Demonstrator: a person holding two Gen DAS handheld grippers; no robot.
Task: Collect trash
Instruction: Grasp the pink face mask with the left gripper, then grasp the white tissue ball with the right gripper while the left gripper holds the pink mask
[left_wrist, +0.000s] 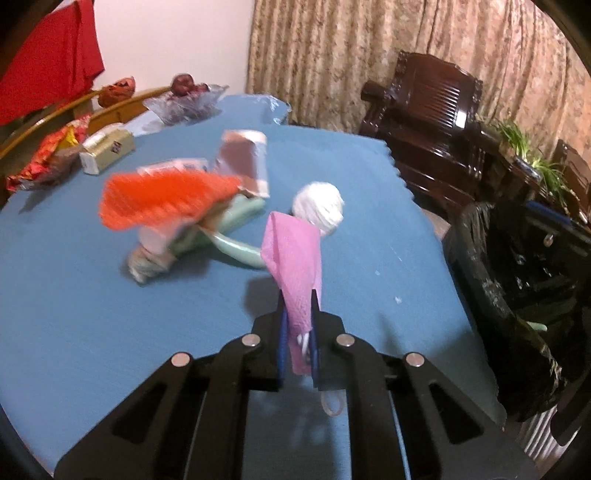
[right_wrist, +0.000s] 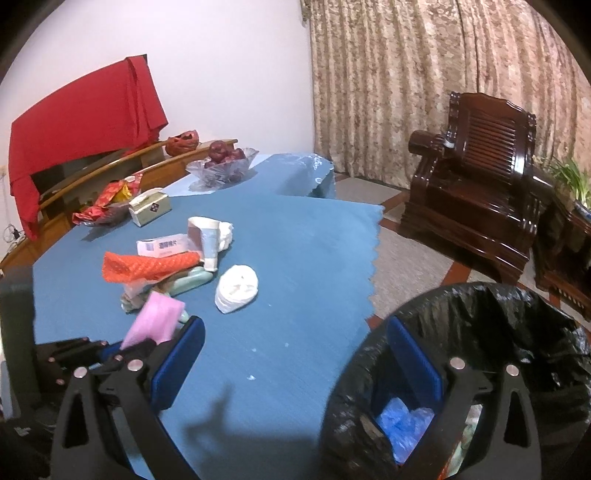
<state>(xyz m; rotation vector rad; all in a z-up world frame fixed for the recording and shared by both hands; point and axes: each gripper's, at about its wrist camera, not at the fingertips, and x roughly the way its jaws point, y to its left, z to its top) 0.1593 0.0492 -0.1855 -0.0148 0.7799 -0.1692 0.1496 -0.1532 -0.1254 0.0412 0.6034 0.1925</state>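
Observation:
My left gripper (left_wrist: 298, 332) is shut on a pink foam wrapper (left_wrist: 295, 266) and holds it above the blue table (left_wrist: 110, 332); the wrapper also shows in the right wrist view (right_wrist: 155, 321). A trash pile lies beyond: orange foam net (left_wrist: 166, 199), pale green tube (left_wrist: 236, 247), brown-and-white carton (left_wrist: 243, 158), white crumpled bag (left_wrist: 319, 206). My right gripper (right_wrist: 295, 354) is open and empty, its right finger over the black-lined trash bin (right_wrist: 480, 332), which holds blue trash (right_wrist: 402, 424). The bin shows at right in the left wrist view (left_wrist: 517, 280).
At the table's far side stand a tissue box (right_wrist: 149, 210), red snack wrappers (right_wrist: 107, 203) and a glass bowl of red fruit (right_wrist: 221, 162). A dark wooden armchair (right_wrist: 480, 192) and plants (right_wrist: 569, 177) stand right of the table.

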